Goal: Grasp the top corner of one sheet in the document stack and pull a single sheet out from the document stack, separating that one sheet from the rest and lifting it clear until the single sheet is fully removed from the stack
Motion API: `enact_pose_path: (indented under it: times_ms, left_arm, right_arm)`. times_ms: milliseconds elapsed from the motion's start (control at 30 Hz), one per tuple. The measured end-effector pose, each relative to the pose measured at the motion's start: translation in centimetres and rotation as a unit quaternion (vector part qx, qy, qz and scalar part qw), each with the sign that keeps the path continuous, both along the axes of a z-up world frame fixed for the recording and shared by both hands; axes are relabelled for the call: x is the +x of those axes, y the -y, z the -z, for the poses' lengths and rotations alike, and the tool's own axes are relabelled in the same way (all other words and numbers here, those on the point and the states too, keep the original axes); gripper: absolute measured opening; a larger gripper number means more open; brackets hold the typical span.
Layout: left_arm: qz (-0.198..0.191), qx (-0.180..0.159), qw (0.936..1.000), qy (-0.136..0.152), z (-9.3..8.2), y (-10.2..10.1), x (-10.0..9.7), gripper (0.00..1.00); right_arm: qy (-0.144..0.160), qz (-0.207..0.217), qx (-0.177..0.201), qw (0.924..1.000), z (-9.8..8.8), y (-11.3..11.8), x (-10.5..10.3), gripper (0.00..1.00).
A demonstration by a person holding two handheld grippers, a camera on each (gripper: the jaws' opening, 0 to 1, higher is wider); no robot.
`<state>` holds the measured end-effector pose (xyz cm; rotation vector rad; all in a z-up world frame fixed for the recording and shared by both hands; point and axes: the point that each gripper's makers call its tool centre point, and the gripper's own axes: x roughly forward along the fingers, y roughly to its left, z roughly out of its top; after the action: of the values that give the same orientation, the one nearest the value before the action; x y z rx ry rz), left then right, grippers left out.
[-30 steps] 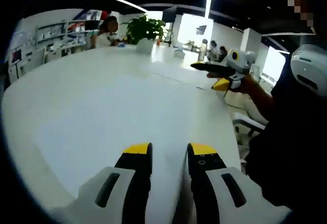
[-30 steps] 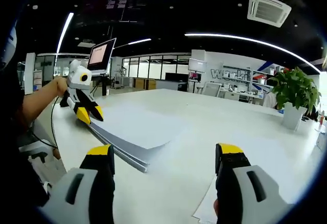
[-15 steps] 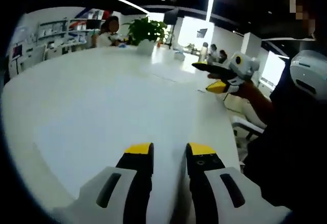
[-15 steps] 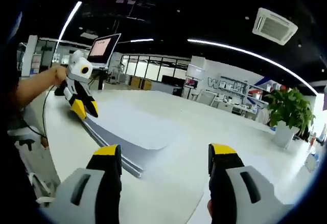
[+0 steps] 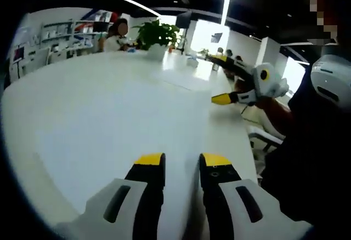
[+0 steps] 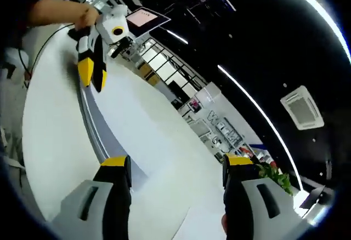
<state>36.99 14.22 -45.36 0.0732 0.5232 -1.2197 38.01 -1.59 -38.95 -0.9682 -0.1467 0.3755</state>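
I am holding my left gripper [image 5: 181, 163] low over the broad white desk [image 5: 98, 103], its yellow-tipped fingers [image 5: 151, 160] nearly closed with only a narrow slit between them. In the right gripper view those same fingers are resting on the near edge of the thin stack of white paper sheets [image 6: 137, 136], apparently pinching it, though I cannot tell how many sheets they have. The stack is lying flat on the desk, its long edge running from my left gripper down toward my right gripper [image 6: 171, 169].

My right gripper's fingers are standing wide apart and holding nothing, tilted steeply, with the stack's near corner lying just ahead of and between them. In the left gripper view my right gripper is hanging above the desk, well apart from the left.

I judge the right one is nearer the free corner, so it should be the one reaching in to peel a single sheet.
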Motion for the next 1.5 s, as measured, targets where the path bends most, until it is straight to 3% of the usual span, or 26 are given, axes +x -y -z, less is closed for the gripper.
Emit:
enact_pose_path:
  times_ms: [100,267,500,633,900,967,1000,1100,1200,1367,1500]
  left_arm:
    - [0.0,-0.001,1.0,0.002,0.0,0.0,0.0,0.26]
    - [0.002,0.005,0.9998,0.016,0.0,0.0,-0.2,0.27]
    - [0.001,0.013,0.9989,0.045,0.1,0.0,-0.3,0.28]
    - [-0.003,0.016,0.9985,0.053,0.2,0.0,-0.2,0.28]
    - [-0.007,0.02,0.9971,0.073,0.3,0.2,-0.3,0.28]
    - [-0.012,0.028,0.9959,0.085,0.4,0.3,-0.4,0.29]
    - [-0.014,0.03,0.9955,0.089,0.4,0.3,-0.4,0.29]
    - [-0.016,0.059,0.9909,0.12,0.5,0.4,-0.4,0.31]
    - [-0.069,0.064,0.9807,0.171,-0.5,0.8,0.6,0.47]
    - [-0.076,0.015,0.98,0.183,-2.6,2.2,-1.5,0.5]
    - [-0.129,0.034,0.9713,0.197,-2.5,1.1,-0.6,0.5]
  right_arm:
    - [0.028,-0.001,-0.061,0.9978,0.2,-1.3,0.2,0.61]
    - [0.053,-0.039,-0.122,0.9903,0.8,-4.6,0.1,0.5]
    - [0.057,-0.068,-0.197,0.9763,2.6,-7.2,0.6,0.47]
    - [0.058,-0.066,-0.222,0.9712,3.2,-7.9,1.0,0.39]
    - [0.031,-0.064,-0.272,0.9597,5.5,-8.1,1.0,0.11]
    - [0.013,-0.076,-0.301,0.9505,6.8,-8.1,0.9,0.02]
    - [0.031,-0.068,-0.309,0.948,6.4,-8.1,1.1,0.02]
    - [0.017,-0.065,-0.294,0.9533,6.2,-8.0,1.2,0.02]
    - [0.007,-0.061,-0.301,0.9517,6.4,-8.0,1.3,0.02]
    - [0.006,-0.055,-0.308,0.9498,6.4,-7.9,1.4,0.01]
    - [0.005,-0.054,-0.304,0.9511,6.4,-7.9,1.4,0.01]
